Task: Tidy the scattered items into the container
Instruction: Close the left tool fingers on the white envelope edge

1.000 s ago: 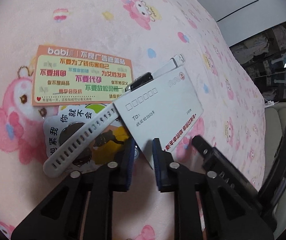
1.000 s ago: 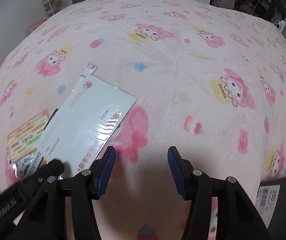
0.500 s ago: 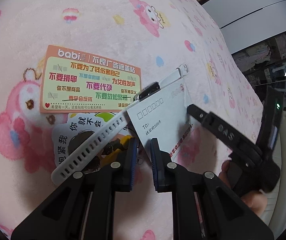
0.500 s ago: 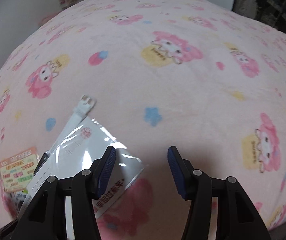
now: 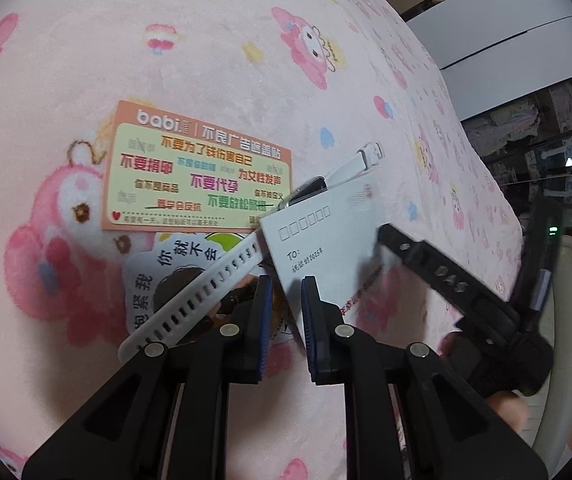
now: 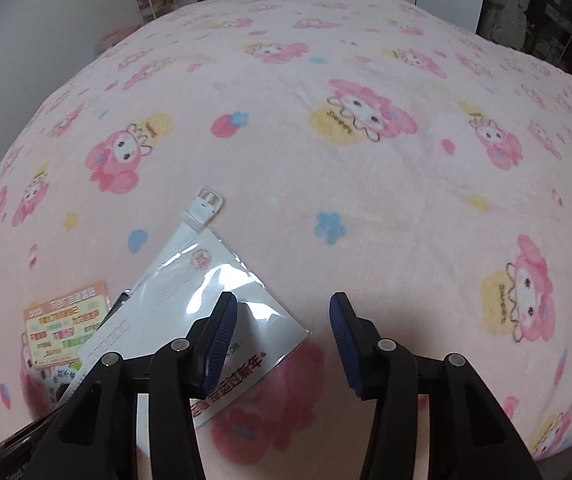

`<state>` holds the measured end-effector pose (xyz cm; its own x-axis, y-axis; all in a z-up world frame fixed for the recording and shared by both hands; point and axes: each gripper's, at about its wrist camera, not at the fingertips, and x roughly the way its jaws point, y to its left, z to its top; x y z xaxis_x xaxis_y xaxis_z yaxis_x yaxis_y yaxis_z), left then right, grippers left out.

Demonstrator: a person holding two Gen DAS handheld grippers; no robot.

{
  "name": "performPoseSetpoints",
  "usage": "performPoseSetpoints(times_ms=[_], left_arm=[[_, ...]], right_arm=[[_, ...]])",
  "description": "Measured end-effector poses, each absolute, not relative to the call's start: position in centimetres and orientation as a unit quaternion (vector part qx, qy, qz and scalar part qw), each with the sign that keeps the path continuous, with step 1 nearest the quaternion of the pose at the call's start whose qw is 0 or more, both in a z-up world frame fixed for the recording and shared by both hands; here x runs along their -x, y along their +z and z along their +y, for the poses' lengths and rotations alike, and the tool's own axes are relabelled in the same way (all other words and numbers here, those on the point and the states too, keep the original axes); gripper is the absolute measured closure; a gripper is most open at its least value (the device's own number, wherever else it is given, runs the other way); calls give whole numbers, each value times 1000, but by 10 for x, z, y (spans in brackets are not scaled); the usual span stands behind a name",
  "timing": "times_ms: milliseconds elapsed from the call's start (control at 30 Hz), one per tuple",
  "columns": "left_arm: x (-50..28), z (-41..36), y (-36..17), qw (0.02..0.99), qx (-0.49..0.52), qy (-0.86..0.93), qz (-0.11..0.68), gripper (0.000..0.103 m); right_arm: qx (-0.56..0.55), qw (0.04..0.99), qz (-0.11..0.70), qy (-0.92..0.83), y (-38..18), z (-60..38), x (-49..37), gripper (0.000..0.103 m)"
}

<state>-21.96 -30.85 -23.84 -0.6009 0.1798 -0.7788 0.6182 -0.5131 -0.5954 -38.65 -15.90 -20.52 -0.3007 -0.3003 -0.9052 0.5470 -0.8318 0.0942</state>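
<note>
- Lying at the left of the left wrist view, an orange sticker card point(image 5: 201, 166) with green and red print rests flat on the pink cartoon blanket point(image 5: 85, 40).
- Just below it a round white sticker point(image 5: 153, 276) lies partly under a white watch strap point(image 5: 201, 292), which runs diagonally up to its buckle end point(image 5: 370, 156) right of centre.
- The left gripper point(image 5: 286, 316) sits at lower centre, its blue-padded jaws narrowed to a slim gap around the near corner of the white envelope point(image 5: 326, 248); whether the pads touch it cannot be told.
- At the right of that view the right gripper's black finger reaches over the envelope's far edge.
- In the right wrist view the right gripper point(image 6: 281, 344) gapes wide at lower centre, holding nothing, with its left pad over the glossy envelope point(image 6: 189, 304).
</note>
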Motion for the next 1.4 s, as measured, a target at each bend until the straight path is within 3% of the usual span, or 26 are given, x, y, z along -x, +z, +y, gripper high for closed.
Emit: performPoseSetpoints(times_ms=[400, 600, 867, 1133, 1400], left_arm=[[207, -315, -234, 147, -407, -749, 501, 90], [206, -316, -242, 127, -409, -737, 523, 80], [223, -313, -247, 132, -417, -747, 502, 81], [221, -318, -251, 122, -409, -738, 523, 83], [208, -323, -243, 140, -402, -740, 521, 83]], right_arm=[[-571, 358, 120, -730, -207, -146, 335, 59], [-555, 325, 117, -757, -205, -146, 356, 59], [-530, 276, 109, -794, -203, -145, 389, 58], [-559, 318, 77, -762, -228, -143, 393, 57], [-594, 340, 99, -722, -223, -129, 358, 56]])
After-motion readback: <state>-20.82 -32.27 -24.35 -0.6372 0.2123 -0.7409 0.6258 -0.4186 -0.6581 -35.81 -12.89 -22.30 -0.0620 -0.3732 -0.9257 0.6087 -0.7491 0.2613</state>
